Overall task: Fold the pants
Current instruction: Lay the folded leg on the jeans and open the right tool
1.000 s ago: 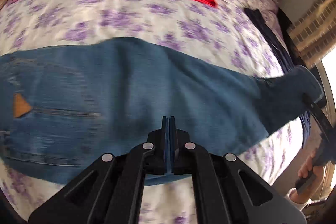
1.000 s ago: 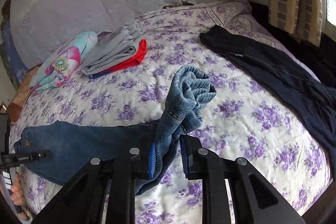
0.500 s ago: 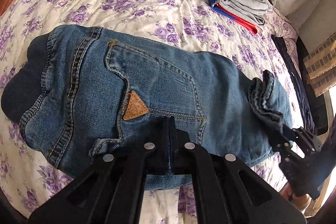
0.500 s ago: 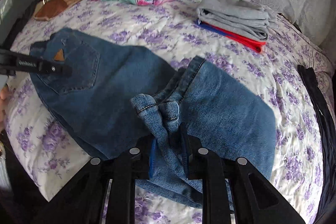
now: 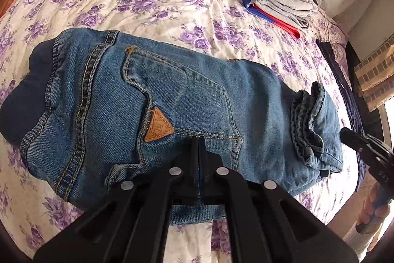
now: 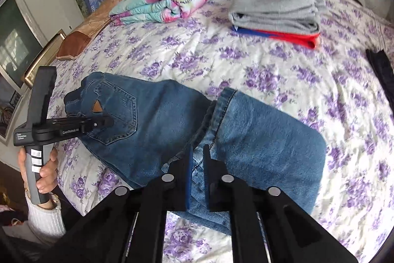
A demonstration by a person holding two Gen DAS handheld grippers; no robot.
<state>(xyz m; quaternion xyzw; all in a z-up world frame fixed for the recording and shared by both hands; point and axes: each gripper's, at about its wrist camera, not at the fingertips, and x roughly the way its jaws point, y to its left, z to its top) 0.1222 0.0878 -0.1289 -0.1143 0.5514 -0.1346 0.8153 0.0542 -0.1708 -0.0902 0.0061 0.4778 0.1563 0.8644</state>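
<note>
Jeans [image 5: 187, 100] are laid folded on the floral bedspread [image 5: 152, 6], cuffs doubled over the thighs. The left gripper [image 5: 199, 139] is seen pressed shut above the back pocket [image 5: 177, 95], nothing held. The right gripper [image 6: 197, 148] is parted slightly, denim lying beneath the gap, ungripped.
</note>
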